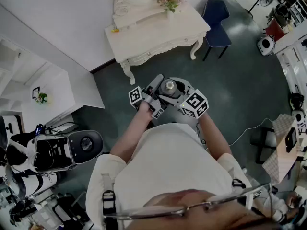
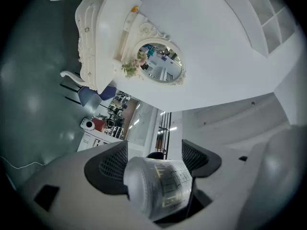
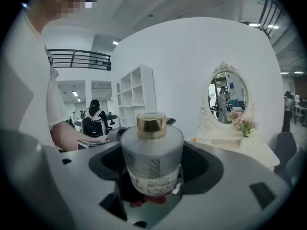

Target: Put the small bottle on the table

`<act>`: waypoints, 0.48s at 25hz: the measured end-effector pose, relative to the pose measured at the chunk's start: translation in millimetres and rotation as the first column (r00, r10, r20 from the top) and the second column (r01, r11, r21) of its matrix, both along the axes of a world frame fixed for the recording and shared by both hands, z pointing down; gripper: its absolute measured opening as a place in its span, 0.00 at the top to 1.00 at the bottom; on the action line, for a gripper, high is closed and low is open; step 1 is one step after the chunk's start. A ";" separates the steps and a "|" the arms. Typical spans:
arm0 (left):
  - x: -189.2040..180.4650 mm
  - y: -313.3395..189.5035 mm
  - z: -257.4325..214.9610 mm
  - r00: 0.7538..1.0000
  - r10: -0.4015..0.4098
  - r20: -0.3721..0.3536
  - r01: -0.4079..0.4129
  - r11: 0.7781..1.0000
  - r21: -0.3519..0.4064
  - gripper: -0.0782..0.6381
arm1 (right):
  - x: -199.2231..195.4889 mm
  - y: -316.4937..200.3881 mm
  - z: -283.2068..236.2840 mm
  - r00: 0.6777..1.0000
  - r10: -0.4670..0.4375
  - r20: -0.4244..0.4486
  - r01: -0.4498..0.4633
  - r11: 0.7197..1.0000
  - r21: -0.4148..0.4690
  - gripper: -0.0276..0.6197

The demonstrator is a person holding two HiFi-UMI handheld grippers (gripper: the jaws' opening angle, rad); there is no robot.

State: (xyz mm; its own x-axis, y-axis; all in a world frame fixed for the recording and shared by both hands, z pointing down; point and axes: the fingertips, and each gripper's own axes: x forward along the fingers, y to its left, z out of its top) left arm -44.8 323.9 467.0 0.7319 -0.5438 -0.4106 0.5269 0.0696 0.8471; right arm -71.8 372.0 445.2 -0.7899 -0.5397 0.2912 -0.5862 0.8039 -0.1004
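A small frosted bottle (image 1: pixel 168 86) with a gold cap is held in front of the person's chest, above the dark floor. My left gripper (image 1: pixel 157 91) and right gripper (image 1: pixel 179 92) meet around it from either side. In the left gripper view the bottle (image 2: pixel 160 188) lies sideways between the meshed pads (image 2: pixel 108 169), touching both. In the right gripper view it (image 3: pixel 151 159) stands upright between the jaws, cap on top. The white dressing table (image 1: pixel 144 37) stands ahead against the wall, apart from the bottle.
On the table are an oval mirror (image 2: pixel 158 63), pink flowers (image 1: pixel 168 1) and a small yellow item (image 1: pixel 115 30). A blue chair (image 1: pixel 216 25) stands to its right. White shelves (image 1: pixel 43 95) and a black-and-white machine (image 1: pixel 62 152) are at the left.
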 end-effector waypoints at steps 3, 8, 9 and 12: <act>2.9 1.4 0.9 1.000 0.001 -0.003 -0.001 1.000 0.002 0.41 | 2.7 1.4 1.1 1.000 0.002 0.000 -0.002 1.000 0.003 0.43; 4.0 0.4 1.2 1.000 0.003 -0.004 -0.003 1.000 -0.001 0.41 | 3.7 0.4 1.5 1.000 0.004 -0.001 -0.004 1.000 0.002 0.43; 4.2 -0.3 1.0 1.000 0.004 -0.004 -0.004 1.000 -0.001 0.41 | 3.8 -0.3 1.4 1.000 0.005 -0.002 -0.005 1.000 0.003 0.43; 4.7 -1.6 0.8 1.000 0.006 -0.006 -0.006 1.000 0.001 0.41 | 4.1 -1.7 1.0 1.000 0.007 -0.005 -0.007 1.000 0.006 0.43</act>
